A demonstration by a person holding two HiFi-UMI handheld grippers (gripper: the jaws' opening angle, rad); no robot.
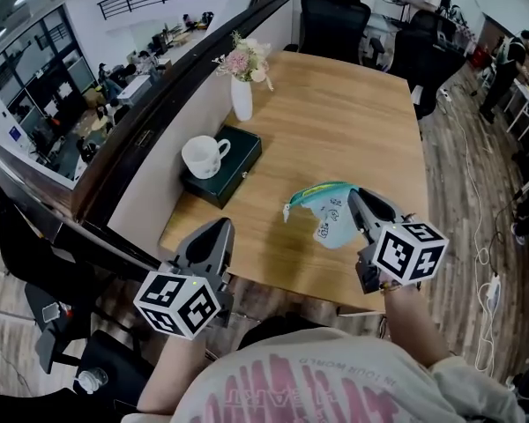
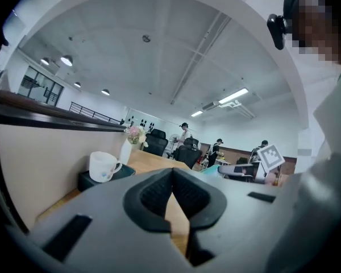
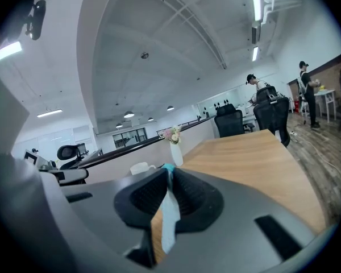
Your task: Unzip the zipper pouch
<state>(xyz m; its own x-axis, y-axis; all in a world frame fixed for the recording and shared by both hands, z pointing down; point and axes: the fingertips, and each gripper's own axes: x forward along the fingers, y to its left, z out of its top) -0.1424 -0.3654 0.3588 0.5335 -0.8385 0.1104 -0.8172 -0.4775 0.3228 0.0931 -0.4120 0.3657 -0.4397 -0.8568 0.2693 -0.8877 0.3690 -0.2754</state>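
The zipper pouch (image 1: 328, 208) is pale blue with a teal zipper edge and hangs just above the wooden table (image 1: 353, 122) near its front edge. My right gripper (image 1: 357, 203) is shut on the pouch's right end. In the right gripper view a strip of the pouch (image 3: 168, 209) runs between the closed jaws of the right gripper (image 3: 169, 172). My left gripper (image 1: 219, 229) hovers off the table's front left corner, well left of the pouch. Its jaws meet at the tips with nothing between them, as the left gripper view shows at the left gripper (image 2: 171, 172).
A white mug (image 1: 203, 155) stands on a dark green box (image 1: 234, 159) at the table's left side. A white vase of flowers (image 1: 242, 95) stands behind it by the partition wall (image 1: 150, 148). Black office chairs (image 1: 333, 20) line the far end.
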